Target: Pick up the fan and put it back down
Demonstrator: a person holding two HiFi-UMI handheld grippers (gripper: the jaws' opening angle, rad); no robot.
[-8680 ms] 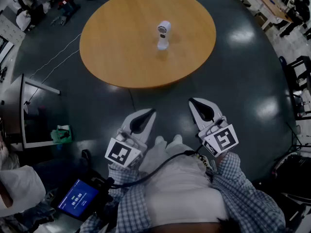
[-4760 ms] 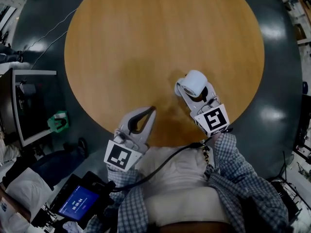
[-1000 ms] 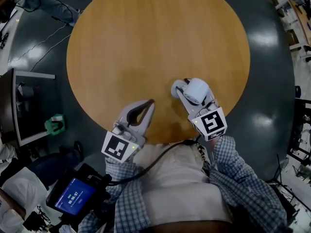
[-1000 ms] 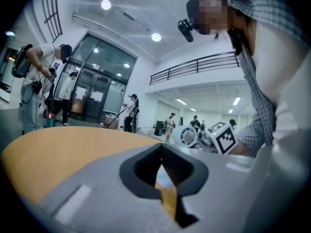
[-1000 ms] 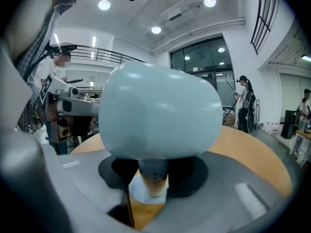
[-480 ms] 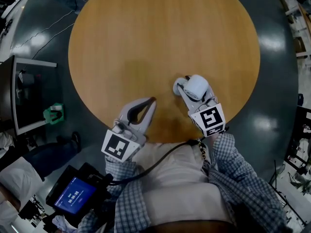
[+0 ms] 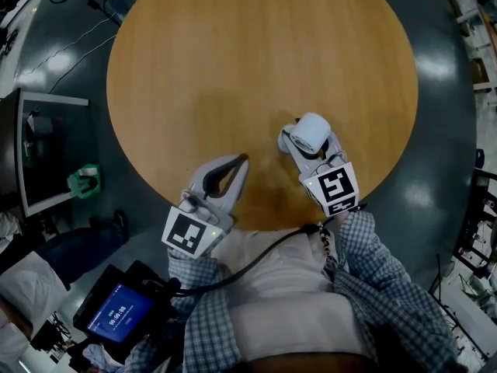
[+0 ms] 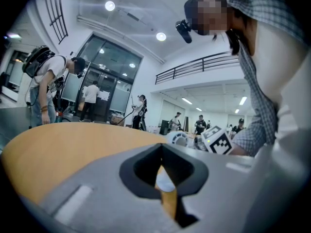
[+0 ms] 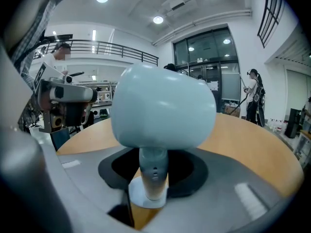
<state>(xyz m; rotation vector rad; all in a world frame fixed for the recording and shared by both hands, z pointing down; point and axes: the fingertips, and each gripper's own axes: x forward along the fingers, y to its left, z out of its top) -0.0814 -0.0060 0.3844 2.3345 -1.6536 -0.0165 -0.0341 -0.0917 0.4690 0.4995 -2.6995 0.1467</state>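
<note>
A small white fan (image 7: pixel 313 130) with a round head, thin stem and disc base stands upright near the front edge of the round wooden table (image 7: pixel 233 53). My right gripper (image 7: pixel 299 148) is shut on its stem. In the right gripper view the fan (image 9: pixel 163 110) fills the middle, its stem sitting in the notch of my right gripper (image 9: pixel 153 155). The base is down at the table top; I cannot tell whether it rests there. My left gripper (image 7: pixel 242 160) hovers at the table's front edge, shut and empty. From the left gripper (image 8: pixel 163 148) view the fan (image 8: pixel 180 139) shows at the right.
A dark monitor on a stand (image 7: pixel 46 162) and a green object (image 7: pixel 84 183) are on the floor to the left. A tablet (image 7: pixel 124 313) hangs at my lower left. Cables lie on the dark floor at the upper left. Several people stand in the hall beyond.
My right gripper has sunk a little toward the table with the fan in it. The left gripper has stayed where it was.
</note>
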